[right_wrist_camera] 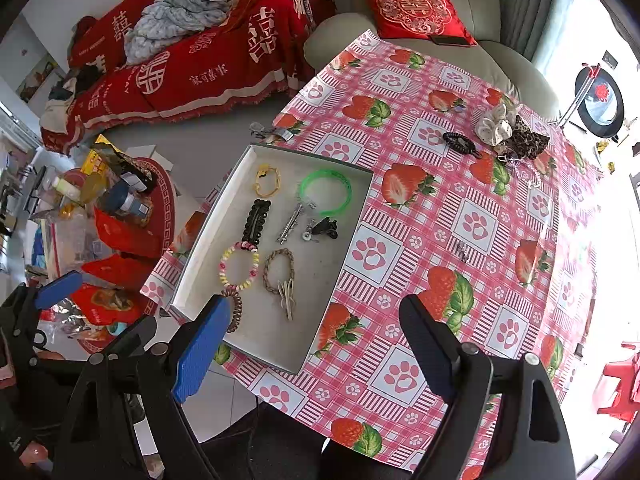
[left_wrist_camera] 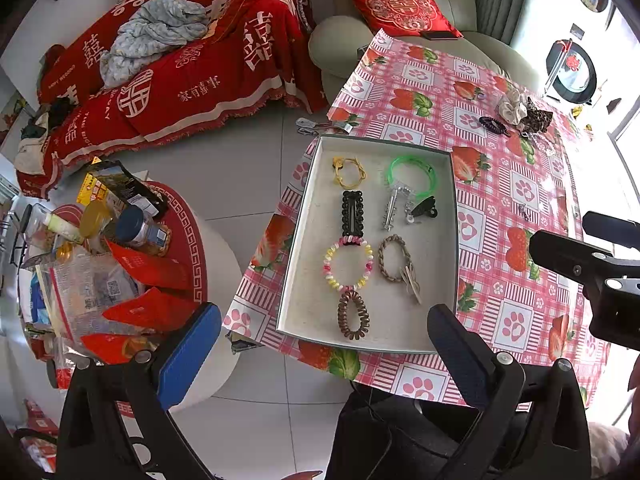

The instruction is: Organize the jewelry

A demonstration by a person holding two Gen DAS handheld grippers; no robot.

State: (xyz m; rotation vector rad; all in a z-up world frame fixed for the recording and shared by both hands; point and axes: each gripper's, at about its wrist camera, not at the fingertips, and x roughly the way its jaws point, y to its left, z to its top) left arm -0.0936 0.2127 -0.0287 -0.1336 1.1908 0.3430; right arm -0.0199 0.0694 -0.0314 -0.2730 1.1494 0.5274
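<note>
A shallow grey tray (left_wrist_camera: 453, 240) (right_wrist_camera: 320, 280) lies on the strawberry tablecloth. It holds a yellow bracelet (left_wrist_camera: 349, 172), a green bangle (left_wrist_camera: 412, 170) (right_wrist_camera: 326, 192), a black hair clip (left_wrist_camera: 353, 212), a silver clip (left_wrist_camera: 391, 210), a bead bracelet (left_wrist_camera: 347, 264) (right_wrist_camera: 239, 266), a braided bracelet (left_wrist_camera: 394, 258) and a spiral hair tie (left_wrist_camera: 353, 314). Loose on the cloth are a cream scrunchie (right_wrist_camera: 494, 122), a leopard scrunchie (right_wrist_camera: 526, 140), a black hair tie (right_wrist_camera: 460, 144) and a small silver piece (right_wrist_camera: 463, 250). My left gripper (left_wrist_camera: 324, 344) hovers open over the tray's near edge. My right gripper (right_wrist_camera: 316, 340) is open and empty above the tray's near right corner.
A round side table (left_wrist_camera: 188, 240) crowded with bottles, bags and red packets stands left of the table. Behind are a sofa with a red cover (left_wrist_camera: 180, 60) and an armchair with a red cushion (left_wrist_camera: 400, 6). Metal clips (left_wrist_camera: 320, 125) lie at the table's far left edge.
</note>
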